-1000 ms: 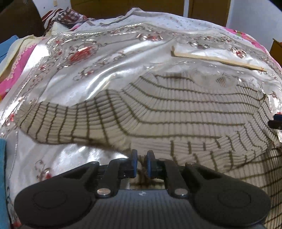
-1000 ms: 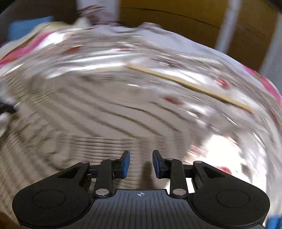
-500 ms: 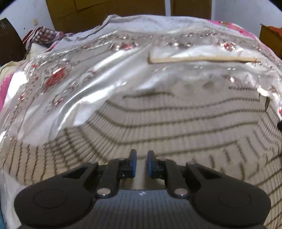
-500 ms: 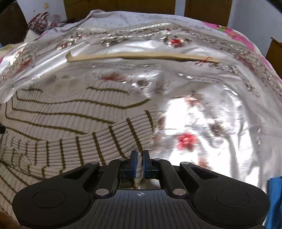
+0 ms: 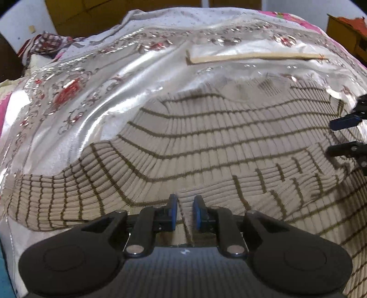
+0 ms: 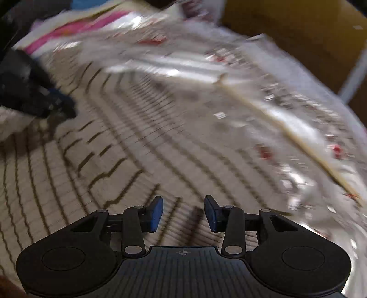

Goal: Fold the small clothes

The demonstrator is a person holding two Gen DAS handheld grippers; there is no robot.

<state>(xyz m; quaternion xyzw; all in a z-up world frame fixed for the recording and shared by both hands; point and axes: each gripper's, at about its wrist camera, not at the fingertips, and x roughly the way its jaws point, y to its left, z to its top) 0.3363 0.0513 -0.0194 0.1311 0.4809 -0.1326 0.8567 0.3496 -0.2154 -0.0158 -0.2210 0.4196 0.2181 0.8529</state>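
A beige knit sweater (image 5: 218, 142) with thin brown stripes lies spread on a shiny silver floral cloth (image 5: 110, 87). Its left sleeve (image 5: 52, 194) stretches out to the left. My left gripper (image 5: 184, 211) is shut on a pinched fold of the sweater at its near edge. My right gripper (image 6: 183, 212) is open and empty, just above the sweater (image 6: 119, 160), with the view blurred by motion. It also shows at the right edge of the left wrist view (image 5: 348, 135). The left gripper shows at the left of the right wrist view (image 6: 34, 96).
A long thin wooden stick (image 5: 254, 57) lies under the clear cover beyond the sweater, also in the right wrist view (image 6: 286, 135). Piled patterned bedding (image 5: 48, 43) lies at the far left. Wooden cabinets (image 5: 123, 9) stand behind.
My right gripper has let go of the sweater and opened, swinging leftwards. My left gripper stays shut on the sweater's fold and has shifted, so the left sleeve shows again.
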